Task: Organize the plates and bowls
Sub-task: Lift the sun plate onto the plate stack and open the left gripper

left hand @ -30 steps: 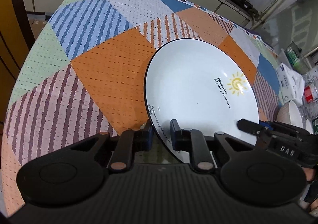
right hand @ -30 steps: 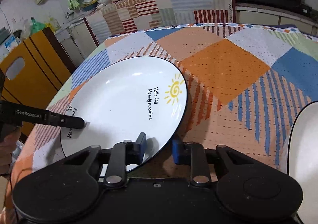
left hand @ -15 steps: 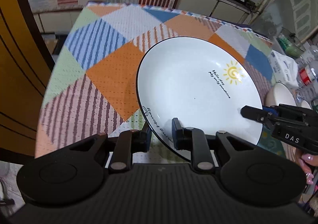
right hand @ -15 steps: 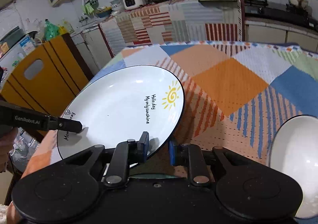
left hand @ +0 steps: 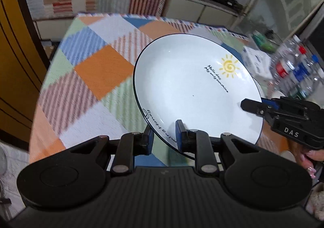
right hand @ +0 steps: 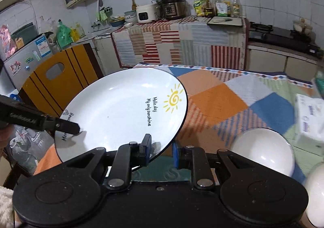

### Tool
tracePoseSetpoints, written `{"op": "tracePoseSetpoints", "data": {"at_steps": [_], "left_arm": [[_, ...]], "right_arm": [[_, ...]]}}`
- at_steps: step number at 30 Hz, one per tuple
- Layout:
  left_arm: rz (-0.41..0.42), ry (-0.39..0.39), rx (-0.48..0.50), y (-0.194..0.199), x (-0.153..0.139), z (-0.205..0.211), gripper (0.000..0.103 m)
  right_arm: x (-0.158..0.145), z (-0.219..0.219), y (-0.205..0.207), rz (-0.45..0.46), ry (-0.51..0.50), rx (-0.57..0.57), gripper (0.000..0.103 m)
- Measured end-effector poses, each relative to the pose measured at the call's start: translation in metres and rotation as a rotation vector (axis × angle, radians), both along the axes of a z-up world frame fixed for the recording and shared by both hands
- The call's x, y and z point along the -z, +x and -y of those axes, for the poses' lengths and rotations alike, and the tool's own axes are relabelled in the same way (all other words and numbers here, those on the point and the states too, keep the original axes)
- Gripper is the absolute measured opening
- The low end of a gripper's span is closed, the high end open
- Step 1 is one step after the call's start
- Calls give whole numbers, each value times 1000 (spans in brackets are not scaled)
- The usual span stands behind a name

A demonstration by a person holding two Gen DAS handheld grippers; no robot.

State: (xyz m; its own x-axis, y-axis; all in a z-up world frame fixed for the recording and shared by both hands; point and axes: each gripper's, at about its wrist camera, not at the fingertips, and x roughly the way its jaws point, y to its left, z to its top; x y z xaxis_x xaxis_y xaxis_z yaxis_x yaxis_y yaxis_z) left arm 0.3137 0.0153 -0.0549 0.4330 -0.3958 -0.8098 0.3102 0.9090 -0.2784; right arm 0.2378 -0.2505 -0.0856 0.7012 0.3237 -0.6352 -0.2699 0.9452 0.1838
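White plate (left hand: 194,90) held tilted above surface (left hand: 97,70), rim pinched by left gripper (left hand: 163,134) and right gripper (right hand: 161,152) at opposite edges for balance; bowl (right hand: 263,151) beside right gripper, likely stacking target.

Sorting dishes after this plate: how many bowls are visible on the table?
2. One white bowl lies overturned on the tablecloth right of the gripper; another bowl is cut off at the right wrist view's right edge. More may be hidden.

Right tongs (right hand: 162,150) clamp the near rim of the sun-printed plate (right hand: 121,110), raised above the patchwork tabletop (right hand: 218,102); left tongs (right hand: 70,126) grip its far-left edge.
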Motion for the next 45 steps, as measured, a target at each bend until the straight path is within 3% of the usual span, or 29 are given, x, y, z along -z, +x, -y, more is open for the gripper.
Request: {"op": "tracePoseSetpoints", "data": {"at_steps": [12,24,38,41,45], "left_arm": [[-129,29,43,-35,40,17,20],[-204,38,76,-46,62,41,20],[-216,106,94,-44,71,55,22],[-240,164,92,-42,74,62,26],[-240,196,67,-39,76,66,26]], "right_arm": [[37,18,-55,-91,20,45,26],[58,31,-81,-146,2,92,26],[62,24,-85,-206,-120,128,26],[60,17,-85,-214,-151,135,26],[57,-6,-90,-181,-292,123,26]]}}
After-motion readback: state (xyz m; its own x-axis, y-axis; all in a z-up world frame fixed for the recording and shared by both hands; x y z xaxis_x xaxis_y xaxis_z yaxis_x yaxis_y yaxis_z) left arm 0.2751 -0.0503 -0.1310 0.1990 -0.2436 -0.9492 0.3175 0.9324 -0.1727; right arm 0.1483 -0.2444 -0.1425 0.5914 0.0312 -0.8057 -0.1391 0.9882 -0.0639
